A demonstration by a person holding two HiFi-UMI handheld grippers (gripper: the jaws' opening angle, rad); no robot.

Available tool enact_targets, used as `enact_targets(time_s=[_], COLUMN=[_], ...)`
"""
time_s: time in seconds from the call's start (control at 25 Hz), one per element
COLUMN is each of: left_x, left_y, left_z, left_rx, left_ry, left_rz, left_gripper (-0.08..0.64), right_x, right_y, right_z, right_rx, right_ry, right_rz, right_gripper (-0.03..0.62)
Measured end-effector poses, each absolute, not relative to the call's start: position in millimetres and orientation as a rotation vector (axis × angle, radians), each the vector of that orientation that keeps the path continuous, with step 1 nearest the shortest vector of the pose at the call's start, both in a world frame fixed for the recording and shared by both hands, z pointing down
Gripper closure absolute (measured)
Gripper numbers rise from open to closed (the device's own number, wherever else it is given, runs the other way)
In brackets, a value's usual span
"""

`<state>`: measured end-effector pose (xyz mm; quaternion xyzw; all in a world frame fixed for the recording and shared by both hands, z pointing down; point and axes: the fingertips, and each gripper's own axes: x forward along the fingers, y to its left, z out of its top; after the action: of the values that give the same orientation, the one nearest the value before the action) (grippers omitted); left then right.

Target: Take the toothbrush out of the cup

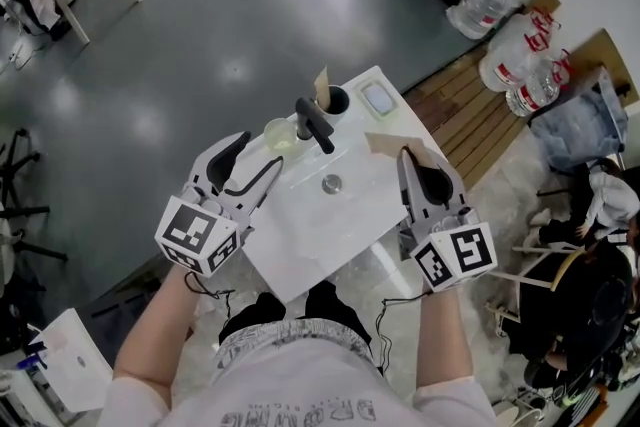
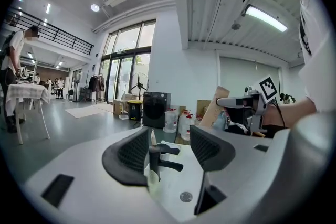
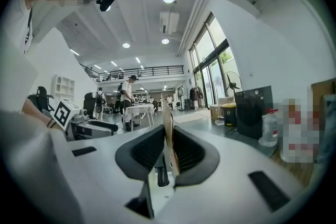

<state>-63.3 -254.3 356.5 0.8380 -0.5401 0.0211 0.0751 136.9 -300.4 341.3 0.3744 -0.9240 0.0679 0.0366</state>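
- The left gripper (image 1: 258, 153) is spread wide with nothing in it. The black faucet (image 1: 315, 123) and a clear cup (image 1: 280, 135) sit just ahead of its tips, in the way.
- The right gripper (image 1: 420, 167) is pinching a thin tan card (image 1: 385, 143) (seen edge-on in its own view).
- The toothbrush (image 1: 322, 83) stands in the black cup (image 1: 338, 101), past the faucet, ahead of both tools. A soap dish (image 1: 378, 98) is just beside the cup.
- The white basin top (image 1: 300, 245) ends just outside each gripper. Grey floor (image 1: 200, 15) lies beyond the left one, and water bottles (image 1: 520, 55) are well off the right.

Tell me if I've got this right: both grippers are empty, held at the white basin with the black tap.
Not quite: only the left gripper is empty, its jaws apart. The right gripper is shut on a thin tan strip, as the right gripper view shows. Both are at the white basin with the black tap.
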Motion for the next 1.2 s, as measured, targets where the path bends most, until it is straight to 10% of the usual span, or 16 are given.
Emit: enact_targets(time_s=[1.2], left_x=[-20], left_y=[-403], left_z=[416], left_rx=[2.429], left_ry=[-1.518], left_rz=[0.311], left_gripper=[0.295], right_x=[149], right_y=[-373], right_z=[386], right_rx=[0.996], right_ry=[-2.906], right_rz=[0.384], right_gripper=[0.529])
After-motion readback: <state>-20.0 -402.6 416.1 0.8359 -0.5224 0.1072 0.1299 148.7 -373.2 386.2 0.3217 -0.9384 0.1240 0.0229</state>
